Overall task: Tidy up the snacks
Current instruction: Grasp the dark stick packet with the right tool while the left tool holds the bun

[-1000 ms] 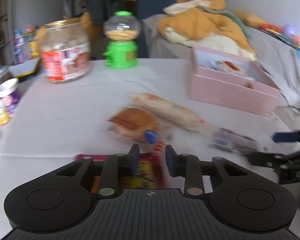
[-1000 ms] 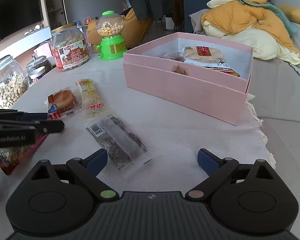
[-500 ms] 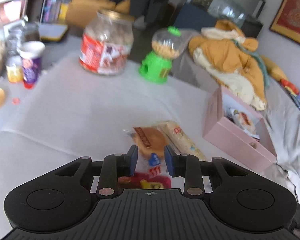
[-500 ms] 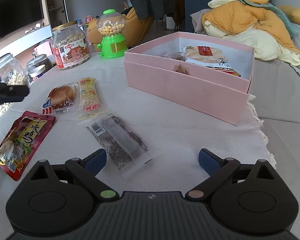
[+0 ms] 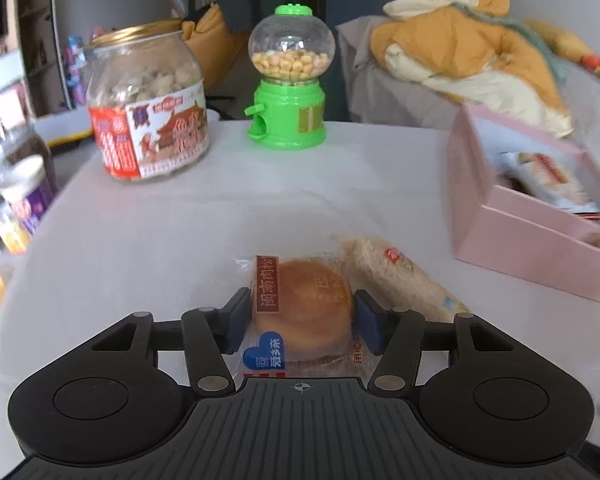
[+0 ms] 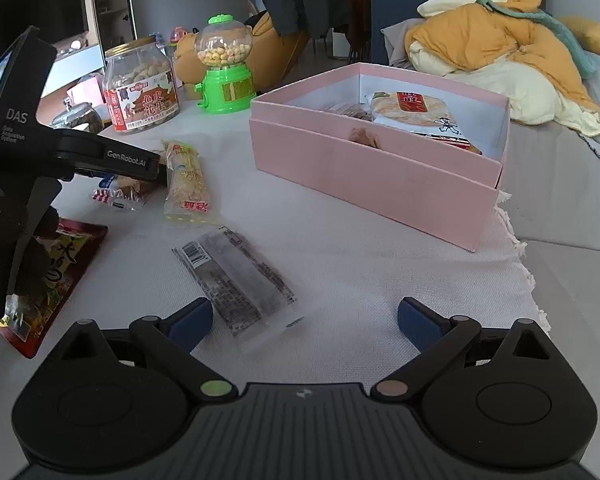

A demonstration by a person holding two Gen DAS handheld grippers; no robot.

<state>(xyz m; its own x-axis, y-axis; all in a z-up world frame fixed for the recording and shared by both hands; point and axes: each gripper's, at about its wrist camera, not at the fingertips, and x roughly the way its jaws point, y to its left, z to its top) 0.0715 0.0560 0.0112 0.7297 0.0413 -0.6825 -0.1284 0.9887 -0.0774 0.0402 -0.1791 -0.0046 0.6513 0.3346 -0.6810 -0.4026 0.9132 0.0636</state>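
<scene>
**Wrapped bun between the left tongs**

The left tongs (image 5: 302, 326) are opening, with a wrapped bun (image 5: 304, 312) lying between the two blue pads; whether the pads press on it cannot be told. The bun is round and golden-brown, sealed in a clear wrapper with a brown strip of lettering and a blue heart. It lies on the white tabletop (image 5: 180, 240), touching a long pale snack bar (image 5: 400, 280). The right tongs (image 6: 305, 322) stand wide apart over a clear packet (image 6: 236, 284). A pink box (image 6: 380, 184) sits farther back, holding other snacks.
</scene>
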